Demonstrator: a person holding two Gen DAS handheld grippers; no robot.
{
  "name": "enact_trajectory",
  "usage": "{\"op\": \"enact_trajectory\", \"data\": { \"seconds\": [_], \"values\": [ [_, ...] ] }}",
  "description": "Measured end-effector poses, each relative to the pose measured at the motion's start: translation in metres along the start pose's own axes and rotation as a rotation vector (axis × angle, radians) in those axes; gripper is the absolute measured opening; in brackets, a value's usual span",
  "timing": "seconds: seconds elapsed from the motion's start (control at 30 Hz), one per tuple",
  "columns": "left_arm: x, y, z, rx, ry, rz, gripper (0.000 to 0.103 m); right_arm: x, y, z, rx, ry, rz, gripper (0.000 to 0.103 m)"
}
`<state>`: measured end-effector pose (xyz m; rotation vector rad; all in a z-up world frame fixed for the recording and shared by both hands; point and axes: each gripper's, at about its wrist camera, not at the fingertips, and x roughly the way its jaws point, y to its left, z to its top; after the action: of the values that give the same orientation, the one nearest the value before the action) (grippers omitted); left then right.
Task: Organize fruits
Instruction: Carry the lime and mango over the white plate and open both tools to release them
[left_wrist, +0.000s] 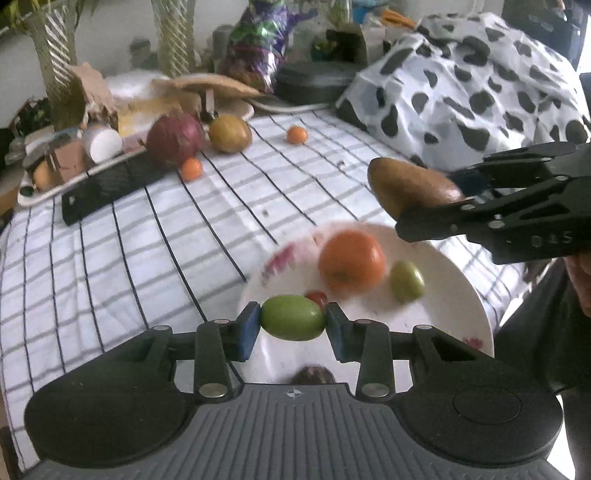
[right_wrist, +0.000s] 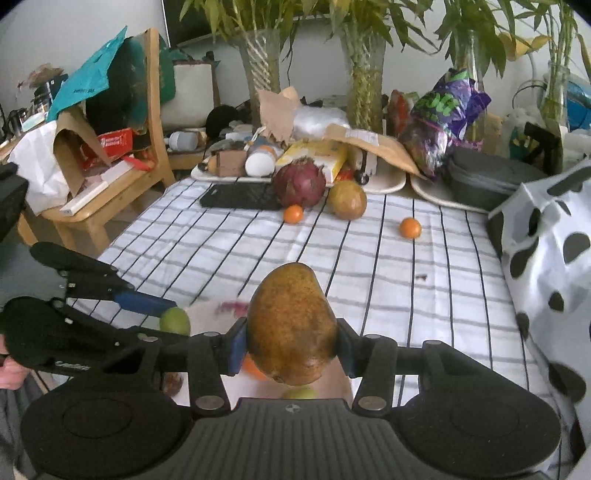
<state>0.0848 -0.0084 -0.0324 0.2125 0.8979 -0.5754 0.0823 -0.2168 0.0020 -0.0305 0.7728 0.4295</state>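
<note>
Both grippers loaded over the plate.
Left wrist: left gripper (left_wrist: 293, 322) fingers clamp a green fruit (left_wrist: 293, 316) above the white plate (left_wrist: 469, 295) (holds an orange tomato (left_wrist: 351, 265), another green one). Right wrist: right gripper (right_wrist: 291, 347) fingers grip a brown mango (right_wrist: 291, 325) over the striped table (right_wrist: 406, 280); dragon fruit (right_wrist: 299, 182) at the far edge.

Lived-in home — checked tablecloth (right_wrist: 388, 266), wooden chair (right_wrist: 147, 147), vased plants (right_wrist: 364, 70) — clutter.
</note>
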Motion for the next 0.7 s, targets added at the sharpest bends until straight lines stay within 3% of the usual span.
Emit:
{"op": "enact_trajectory", "data": {
  "seconds": [0.23, 0.3, 0.37, 0.43, 0.7],
  "values": [
    [0.006, -0.009, -0.010, 0.013, 0.009, 0.030, 0.038, -0.009, 0.013, -0.022, -0.021, 0.049, 0.005, 0.050],
    [0.007, -0.012, -0.009, 0.032, 0.012, 0.052, 0.046, -0.010, 0.017, -0.027, -0.028, 0.062, 0.007, 0.050],
    [0.005, -0.015, -0.009, 0.041, -0.014, 0.060, 0.062, -0.011, 0.020, -0.030, -0.034, 0.071, 0.005, 0.050],
    [0.000, -0.016, -0.009, 0.036, -0.042, 0.065, 0.069, -0.012, 0.023, -0.033, -0.039, 0.078, 0.007, 0.050],
    [-0.022, -0.014, -0.013, -0.058, -0.079, 0.112, 0.070, -0.008, 0.034, -0.046, -0.062, 0.160, 0.018, 0.050]
  ]
}}
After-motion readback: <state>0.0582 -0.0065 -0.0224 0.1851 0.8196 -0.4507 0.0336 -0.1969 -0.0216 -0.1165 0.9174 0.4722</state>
